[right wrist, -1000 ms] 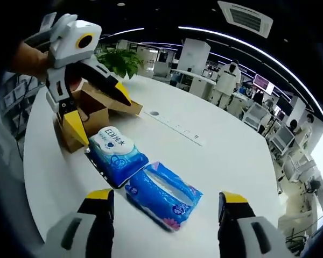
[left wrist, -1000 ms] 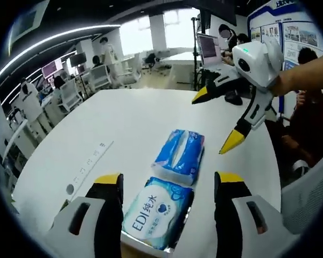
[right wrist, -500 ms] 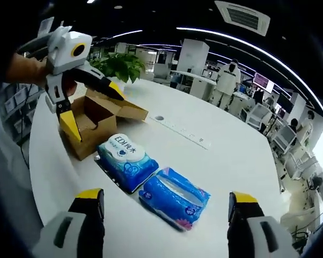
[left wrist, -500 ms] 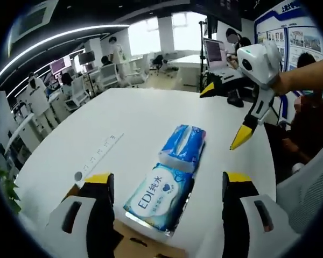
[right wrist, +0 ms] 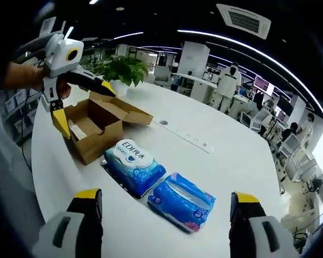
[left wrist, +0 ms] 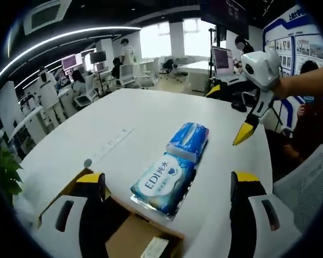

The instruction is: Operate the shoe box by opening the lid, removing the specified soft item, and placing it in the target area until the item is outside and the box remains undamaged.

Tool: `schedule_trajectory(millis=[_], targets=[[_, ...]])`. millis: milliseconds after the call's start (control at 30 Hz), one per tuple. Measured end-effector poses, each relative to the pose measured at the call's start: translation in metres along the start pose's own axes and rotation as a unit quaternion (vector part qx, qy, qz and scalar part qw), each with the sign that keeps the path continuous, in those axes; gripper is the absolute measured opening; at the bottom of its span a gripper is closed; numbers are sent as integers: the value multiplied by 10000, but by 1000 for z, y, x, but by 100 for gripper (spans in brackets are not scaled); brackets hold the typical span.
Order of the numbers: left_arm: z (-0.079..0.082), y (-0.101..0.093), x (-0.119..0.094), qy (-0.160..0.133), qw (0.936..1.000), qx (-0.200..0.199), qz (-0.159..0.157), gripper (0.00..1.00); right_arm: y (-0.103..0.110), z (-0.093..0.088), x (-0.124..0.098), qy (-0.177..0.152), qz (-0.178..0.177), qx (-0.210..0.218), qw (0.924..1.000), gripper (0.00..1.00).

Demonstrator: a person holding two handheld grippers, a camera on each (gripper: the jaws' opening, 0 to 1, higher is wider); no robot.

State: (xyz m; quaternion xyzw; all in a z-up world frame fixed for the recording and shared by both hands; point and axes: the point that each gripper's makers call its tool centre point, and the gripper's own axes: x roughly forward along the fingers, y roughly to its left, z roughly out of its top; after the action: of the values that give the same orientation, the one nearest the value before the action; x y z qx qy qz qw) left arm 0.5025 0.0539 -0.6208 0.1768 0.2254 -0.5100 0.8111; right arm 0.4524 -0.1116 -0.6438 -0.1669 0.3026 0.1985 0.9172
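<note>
Left gripper (left wrist: 168, 185): own jaws spread wide, nothing between the yellow-tipped fingers. In the right gripper view the same tool (right wrist: 78, 102) hangs above the open cardboard box (right wrist: 99, 126), held by a hand (right wrist: 21, 75) at its rear; jaws apart, one tip over the box's near wall, the other over its far flap.

Right gripper (right wrist: 164, 201): own jaws likewise wide apart, empty. In the left gripper view it (left wrist: 231, 115) is raised well beyond the box (left wrist: 124, 236), tips pointing down and apart, gripped from behind by a forearm (left wrist: 307, 80).
</note>
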Motion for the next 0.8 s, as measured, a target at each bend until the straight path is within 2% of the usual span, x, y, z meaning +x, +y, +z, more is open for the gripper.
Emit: schedule_trajectory(millis=[400,800], targets=[[-18,8,-28,-62,9996,-171,226,99,23,17,4,-58,171,-171,9997,98],[-38,24,-62,-144,9977,-348,559,99,50,39,15,-162,473,-352,9981,97]])
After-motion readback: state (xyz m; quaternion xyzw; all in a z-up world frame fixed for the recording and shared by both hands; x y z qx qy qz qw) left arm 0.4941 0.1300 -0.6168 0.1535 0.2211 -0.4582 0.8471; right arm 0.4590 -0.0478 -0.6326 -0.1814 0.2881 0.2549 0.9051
